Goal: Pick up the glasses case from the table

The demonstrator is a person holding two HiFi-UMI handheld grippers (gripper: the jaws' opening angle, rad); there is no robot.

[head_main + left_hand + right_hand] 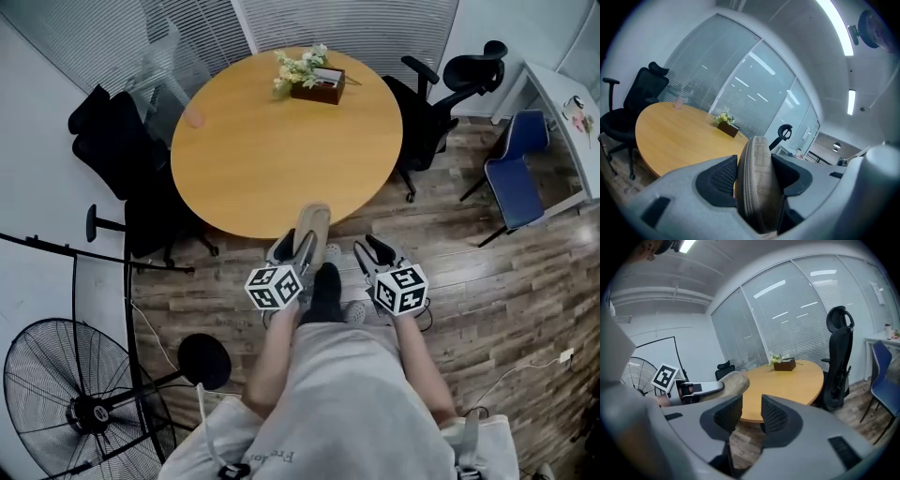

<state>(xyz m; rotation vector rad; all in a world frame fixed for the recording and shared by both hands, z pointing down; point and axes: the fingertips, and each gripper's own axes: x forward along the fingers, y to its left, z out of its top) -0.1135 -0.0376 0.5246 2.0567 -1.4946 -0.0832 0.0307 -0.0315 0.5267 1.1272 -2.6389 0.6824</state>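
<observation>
One round tan wooden bench [281,150] bears one brown flower box [323,86]; two black office chairs [448,94] flank it. The left gripper [298,246] has its fingers [719,176] clamped on one beige fabric glasses case [757,187]; the right gripper [375,251] has its fingers [774,416] slightly apart, empty.

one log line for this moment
left tool: shut on glasses case | place: by near edge of table | right tool: open, empty

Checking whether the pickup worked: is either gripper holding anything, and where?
The left gripper holds the tan fabric oval glasses case by its near end, jaws on its broad sides. The right gripper holds nothing.
</observation>
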